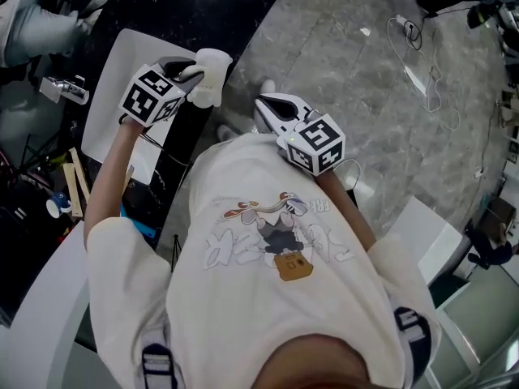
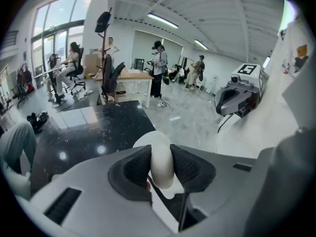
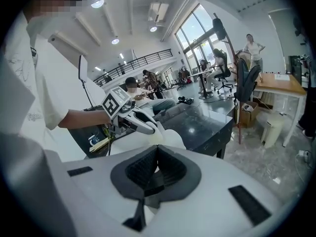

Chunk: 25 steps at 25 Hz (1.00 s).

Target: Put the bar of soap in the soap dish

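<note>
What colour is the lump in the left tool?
Creamy white; the rounded bar of soap shows best in the head view.

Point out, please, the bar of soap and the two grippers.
bar of soap (image 2: 162, 168): left gripper view, its rounded edge between the pads.
left gripper (image 1: 195, 74): head view, between its fingertips.
right gripper (image 3: 157, 168): right gripper view, where its closed pads meet.
</note>
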Motion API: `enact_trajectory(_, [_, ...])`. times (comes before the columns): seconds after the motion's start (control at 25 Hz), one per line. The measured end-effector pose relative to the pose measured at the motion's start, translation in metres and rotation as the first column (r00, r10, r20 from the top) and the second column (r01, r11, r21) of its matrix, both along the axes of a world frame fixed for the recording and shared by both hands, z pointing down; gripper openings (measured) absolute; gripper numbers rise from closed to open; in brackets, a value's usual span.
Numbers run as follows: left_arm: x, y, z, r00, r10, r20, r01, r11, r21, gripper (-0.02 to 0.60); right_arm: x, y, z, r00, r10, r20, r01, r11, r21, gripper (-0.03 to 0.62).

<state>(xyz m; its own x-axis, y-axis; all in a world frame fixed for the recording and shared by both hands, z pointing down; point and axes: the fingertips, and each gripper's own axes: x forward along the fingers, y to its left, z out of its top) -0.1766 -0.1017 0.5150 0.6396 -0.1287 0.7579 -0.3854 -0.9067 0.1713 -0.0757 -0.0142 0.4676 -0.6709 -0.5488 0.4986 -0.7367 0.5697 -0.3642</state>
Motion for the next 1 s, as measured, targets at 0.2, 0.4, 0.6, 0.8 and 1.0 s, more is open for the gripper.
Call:
enact_trajectory(0.2, [0.008,0.004,0.009,0.984,0.136,0.112,-0.143,0.988,0.054,0.124,0.0,-0.001,0.002,1.0,-0.006,0.003,0.006,1.0,-0.007,0.006])
enact_trajectory(0.4, [0.017,0.015,0.021,0.957,0.238,0.167,-0.247,0.969,0.032,0.124,0.004,-0.002,0.004,1.0,0.013,0.022,-0.012,1.0,-0.016,0.006])
enact_trajectory(0.6, [0.024,0.02,0.028,0.93,0.304,0.206,-0.313,0.95,0.013,0.124,0.007,-0.001,0.002,0.999,0.032,0.031,-0.032,0.999,-0.013,0.006])
enact_trajectory(0.8, [0.028,0.019,0.028,0.915,0.335,0.226,-0.347,0.938,0.013,0.124,0.011,-0.002,0.001,0.998,0.056,0.041,-0.055,0.998,-0.014,0.006])
enact_trajectory(1.0, [0.035,0.006,0.026,0.92,0.325,0.218,-0.34,0.94,0.032,0.124,0.012,-0.002,0.0,0.997,0.065,0.046,-0.064,0.998,-0.012,0.006])
